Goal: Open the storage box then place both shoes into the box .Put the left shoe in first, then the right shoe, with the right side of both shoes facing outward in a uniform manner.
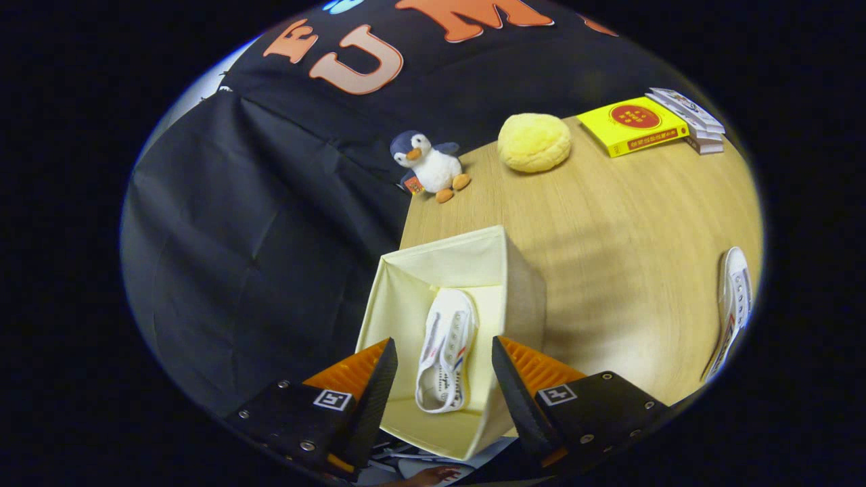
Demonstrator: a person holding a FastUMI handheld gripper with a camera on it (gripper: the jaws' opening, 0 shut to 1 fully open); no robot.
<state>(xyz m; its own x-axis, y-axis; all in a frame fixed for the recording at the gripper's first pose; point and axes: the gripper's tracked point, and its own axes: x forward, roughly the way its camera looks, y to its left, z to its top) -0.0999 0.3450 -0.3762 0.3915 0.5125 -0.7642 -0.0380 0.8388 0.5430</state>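
A cream fabric storage box (521, 284) stands open at the near edge of the wooden table (629, 237). One white canvas shoe (444, 348) lies on its side inside the box, toe toward the far wall. My gripper (443, 352) hovers above the box mouth, open, with the shoe showing in the gap between the fingers and well below them, untouched. The second white shoe (734, 308) lies on the table far to the right of the fingers.
Beyond the box sit a plush penguin (429, 166), a round yellow cushion (534, 142), a yellow flat box (632, 125) and a stack of white booklets (690, 118). Black cloth hangs left of the table. A hand (433, 475) shows below the fingers.
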